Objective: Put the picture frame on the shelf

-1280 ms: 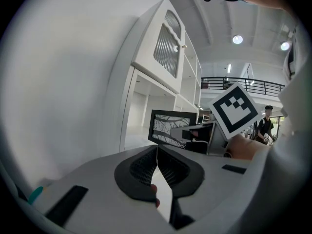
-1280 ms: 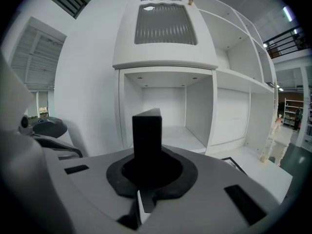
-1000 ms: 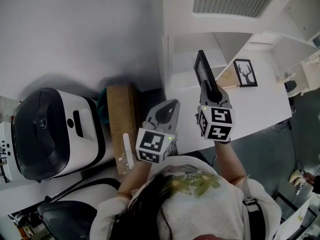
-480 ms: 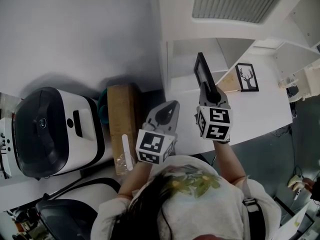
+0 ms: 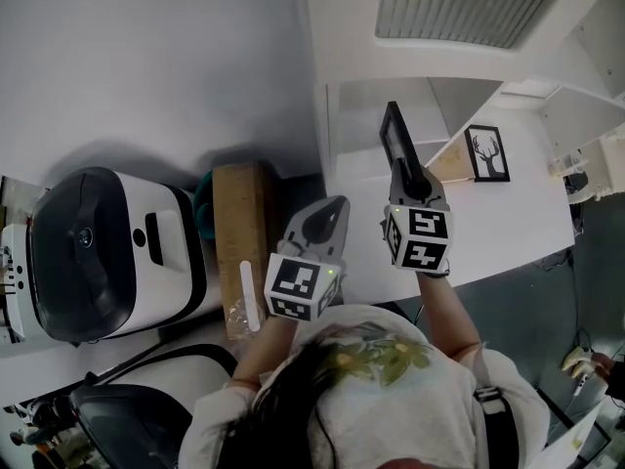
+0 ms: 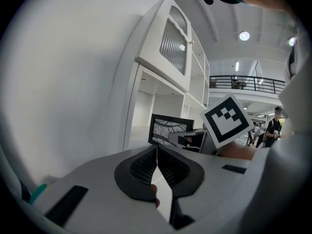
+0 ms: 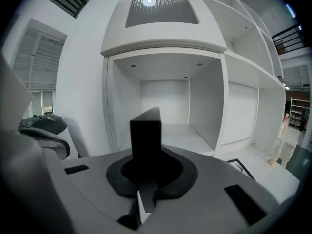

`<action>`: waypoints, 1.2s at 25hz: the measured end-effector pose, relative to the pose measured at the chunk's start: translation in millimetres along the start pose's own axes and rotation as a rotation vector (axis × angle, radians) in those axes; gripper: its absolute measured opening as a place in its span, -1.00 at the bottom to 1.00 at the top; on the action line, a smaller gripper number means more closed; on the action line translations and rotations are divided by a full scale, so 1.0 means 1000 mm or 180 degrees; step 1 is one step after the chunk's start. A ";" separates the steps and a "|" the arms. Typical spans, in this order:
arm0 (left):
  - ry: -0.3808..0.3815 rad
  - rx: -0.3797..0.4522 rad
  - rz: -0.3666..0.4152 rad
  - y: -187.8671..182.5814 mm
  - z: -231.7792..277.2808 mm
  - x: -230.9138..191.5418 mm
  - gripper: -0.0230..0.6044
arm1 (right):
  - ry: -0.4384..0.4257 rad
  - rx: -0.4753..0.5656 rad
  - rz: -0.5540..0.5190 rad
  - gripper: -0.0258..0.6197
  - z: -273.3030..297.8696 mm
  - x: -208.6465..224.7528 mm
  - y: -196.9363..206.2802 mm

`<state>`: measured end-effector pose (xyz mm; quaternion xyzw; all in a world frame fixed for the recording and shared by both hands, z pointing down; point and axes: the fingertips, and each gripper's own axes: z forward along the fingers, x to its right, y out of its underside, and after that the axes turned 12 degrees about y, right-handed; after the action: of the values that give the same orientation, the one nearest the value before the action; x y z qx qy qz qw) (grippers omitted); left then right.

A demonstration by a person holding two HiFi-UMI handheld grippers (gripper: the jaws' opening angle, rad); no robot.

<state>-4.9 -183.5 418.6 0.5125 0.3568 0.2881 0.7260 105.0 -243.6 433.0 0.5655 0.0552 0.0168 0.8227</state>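
So, closest to us, our left gripper [image 5: 330, 213] hangs low beside the right one. Its jaws are pressed together on nothing, and the left gripper view shows them meeting flat. Just ahead, our right gripper [image 5: 408, 182] is pinching the black picture frame [image 5: 395, 133] by its lower end. The frame stands upright, edge-on to us, up in the air in front of the cabinet. Past that is the shelf [image 7: 187, 130], an open white cubby with a bare floor, and in the right gripper view it sits dead ahead of the frame. Further off to the right, a second frame [image 5: 485, 151] with a deer print lies on the white counter [image 5: 508, 213].

We reckon we're in the carry-and-approach step: the frame is gripped but not inside yet. Next move calls for pushing it forward into the cubby and setting its bottom edge down level. We'd probably lean it back a bit too, so it doesn't topple when we let go.
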 end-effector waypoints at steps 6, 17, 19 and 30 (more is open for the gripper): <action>-0.0048 -0.0007 -0.0017 0.002 -0.001 -0.003 -0.83 | -0.0030 0.0011 0.0003 -0.81 0.008 -0.001 -0.001; -0.0103 -0.0003 -0.0020 0.001 -0.002 -0.003 -0.83 | -0.0059 0.0011 -0.0016 -0.81 0.014 -0.003 -0.001; -0.0109 -0.0006 -0.0027 0.001 -0.003 -0.003 -0.83 | -0.0060 0.0016 -0.0020 -0.81 0.016 -0.003 -0.002; -0.0126 -0.0020 -0.0049 0.000 0.000 -0.011 -0.83 | -0.0057 0.0009 -0.0006 -0.81 0.030 -0.007 -0.005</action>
<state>-11.4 -191.7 421.4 0.5130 0.3455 0.2735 0.7367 101.4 -273.9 439.4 0.5667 0.0483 0.0109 0.8224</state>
